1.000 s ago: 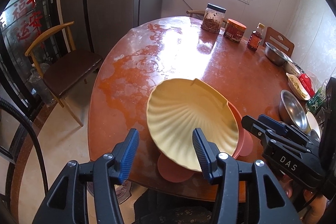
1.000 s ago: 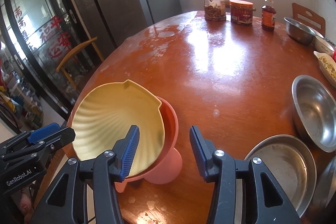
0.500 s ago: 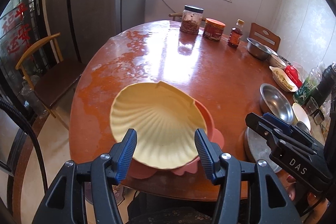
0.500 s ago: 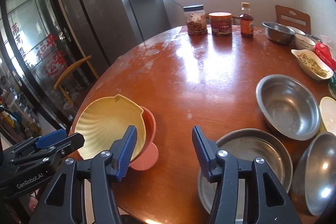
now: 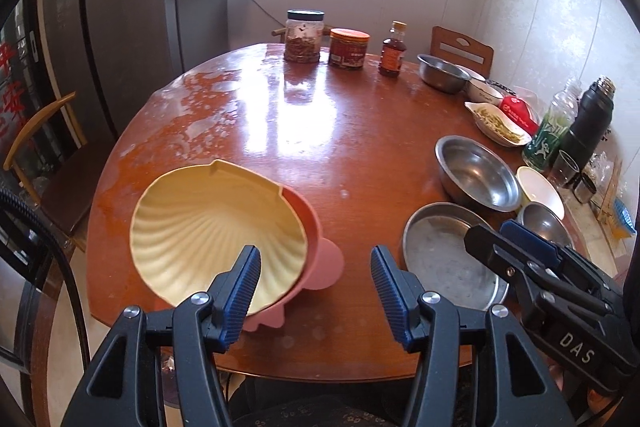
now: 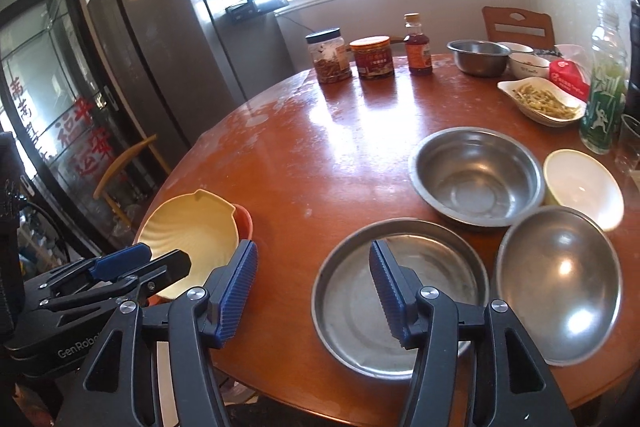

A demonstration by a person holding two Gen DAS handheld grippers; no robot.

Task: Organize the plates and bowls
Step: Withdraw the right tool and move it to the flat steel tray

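Resting near the front left edge of the round reddish-brown wooden worktop (image 5: 320, 131), the pale yellow shell-shaped ribbed plastic bowl (image 5: 216, 227) sat nested, somewhat tilted, inside a salmon-pink plastic bowl (image 5: 316, 247) whose rim and lobed tabs showed along its right and lower sides. The left tool (image 5: 316, 281) hung above the worktop's front edge with its blue ribbed fingers (image 5: 240, 287) spread apart and nothing between them; the left finger overlapped the yellow bowl's near rim in the left wrist view, though contact could not be confirmed. The right tool (image 6: 314, 287) was likewise released and empty, hanging over a shallow round stainless steel pan (image 6: 400, 299), which lay apart from the nested bowls. Just right of that pan lay a steel bowl turned dome-side up (image 6: 560, 287). Behind these stood a deep upright stainless steel bowl (image 6: 476, 175) and, beside it, a white-lined bowl (image 6: 584, 183). Farther back were an oblong white dish of pale food strips (image 6: 540, 101), a green-labelled clear bottle (image 6: 604, 95), a smaller steel bowl (image 6: 478, 57), a dark-lidded clear jar (image 6: 328, 57), an orange-lidded red jar (image 6: 372, 57) and a small sauce bottle (image 6: 418, 47).
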